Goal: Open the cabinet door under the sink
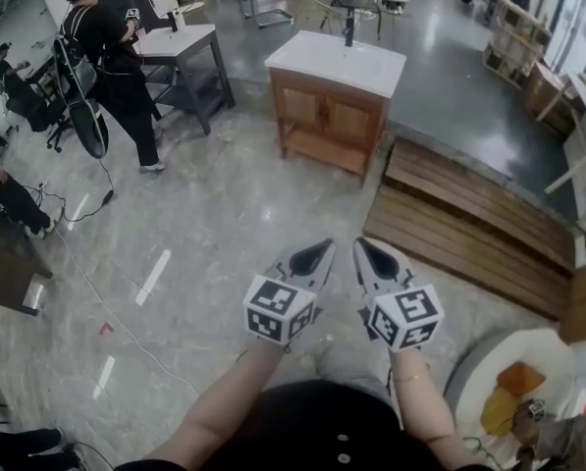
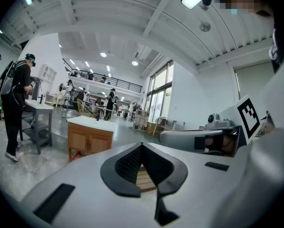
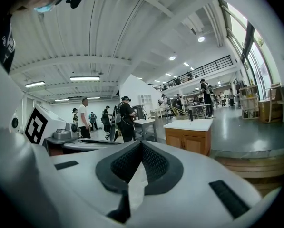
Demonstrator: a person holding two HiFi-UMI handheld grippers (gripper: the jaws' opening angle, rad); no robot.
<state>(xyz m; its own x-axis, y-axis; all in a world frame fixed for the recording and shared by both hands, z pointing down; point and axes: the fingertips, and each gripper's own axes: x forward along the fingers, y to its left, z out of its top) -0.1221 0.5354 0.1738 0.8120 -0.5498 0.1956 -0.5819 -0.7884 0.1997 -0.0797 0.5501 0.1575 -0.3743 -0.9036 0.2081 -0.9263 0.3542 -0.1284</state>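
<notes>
A wooden sink cabinet (image 1: 330, 118) with a white top (image 1: 337, 62) and a black faucet (image 1: 349, 30) stands some way ahead on the grey floor; its two doors (image 1: 324, 116) are closed. It also shows as the cabinet (image 2: 89, 140) in the left gripper view and the cabinet (image 3: 189, 139) in the right gripper view. My left gripper (image 1: 324, 248) and right gripper (image 1: 361, 248) are held side by side in front of me, both shut and empty, well short of the cabinet.
A low wooden platform (image 1: 469, 226) lies right of the cabinet. A person (image 1: 116, 67) stands at a grey table (image 1: 180, 52) at the left. Cables (image 1: 96, 292) run across the floor at left. Chairs and tables stand further back.
</notes>
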